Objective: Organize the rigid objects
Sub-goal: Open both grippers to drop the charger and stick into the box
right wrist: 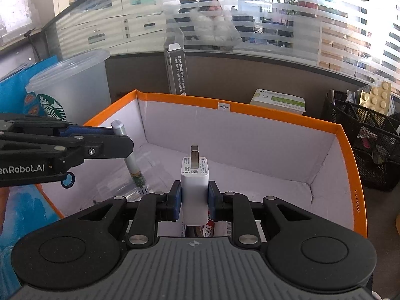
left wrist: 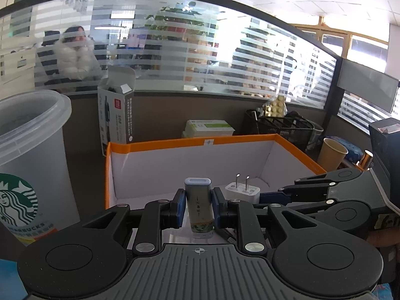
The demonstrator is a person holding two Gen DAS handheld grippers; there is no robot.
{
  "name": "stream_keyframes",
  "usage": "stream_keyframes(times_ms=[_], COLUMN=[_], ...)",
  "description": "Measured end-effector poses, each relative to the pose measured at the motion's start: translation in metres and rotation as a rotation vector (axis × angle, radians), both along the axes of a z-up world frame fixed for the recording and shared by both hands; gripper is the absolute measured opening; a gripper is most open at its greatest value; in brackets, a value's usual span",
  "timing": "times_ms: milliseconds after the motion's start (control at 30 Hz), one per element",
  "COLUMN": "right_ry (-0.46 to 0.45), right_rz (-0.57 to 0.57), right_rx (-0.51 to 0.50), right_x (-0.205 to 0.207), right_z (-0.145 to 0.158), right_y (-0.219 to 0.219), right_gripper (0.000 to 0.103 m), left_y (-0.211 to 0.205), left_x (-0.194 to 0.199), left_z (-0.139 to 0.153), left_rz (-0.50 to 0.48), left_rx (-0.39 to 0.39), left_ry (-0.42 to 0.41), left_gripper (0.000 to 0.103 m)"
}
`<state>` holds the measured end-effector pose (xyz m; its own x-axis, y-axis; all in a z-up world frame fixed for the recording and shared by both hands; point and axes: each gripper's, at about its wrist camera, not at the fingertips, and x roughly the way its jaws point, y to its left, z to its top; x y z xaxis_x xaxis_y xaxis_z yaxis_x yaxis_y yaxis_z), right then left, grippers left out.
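White charger [right wrist: 195,187] between right fingers [right wrist: 176,200], over orange-rimmed box [right wrist: 275,118].

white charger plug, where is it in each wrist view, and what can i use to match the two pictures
Left wrist view: the white charger plug sits right of centre, prongs up, held by the right gripper coming in from the right.
Right wrist view: it is at centre, clamped between the blue pads.
Shared landmark: the orange-rimmed box behind it; the Starbucks cup stands left in both.
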<state>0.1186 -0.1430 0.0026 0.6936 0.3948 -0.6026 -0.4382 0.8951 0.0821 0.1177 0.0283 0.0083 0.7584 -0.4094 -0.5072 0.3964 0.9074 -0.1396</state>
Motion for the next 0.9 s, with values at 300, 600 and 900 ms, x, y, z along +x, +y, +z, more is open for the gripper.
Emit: stream_keyframes(times_ms=[300, 600, 900], right_ry=[0.007, -0.178, -0.188], right_rz=[-0.016, -0.107, 0.083], right_rx=[-0.021, -0.009, 0.047], right_x=[-0.001, -0.036, -0.134], right_z=[-0.002, 0.034, 0.029], right_y=[-0.001, -0.022, -0.033], right_gripper=[0.027, 0.039, 0.061], left_y=[0.0, 0.02, 0.019], left_x=[0.004, -0.025, -0.093], left_z=[-0.004, 0.033, 0.057], left_rz=[0.006, 0.075, -0.004], left_rx=[0.003, -0.078, 0.017], left_ry=[0.015, -0.135, -0.28], left_gripper=[0.022, 0.092, 0.103])
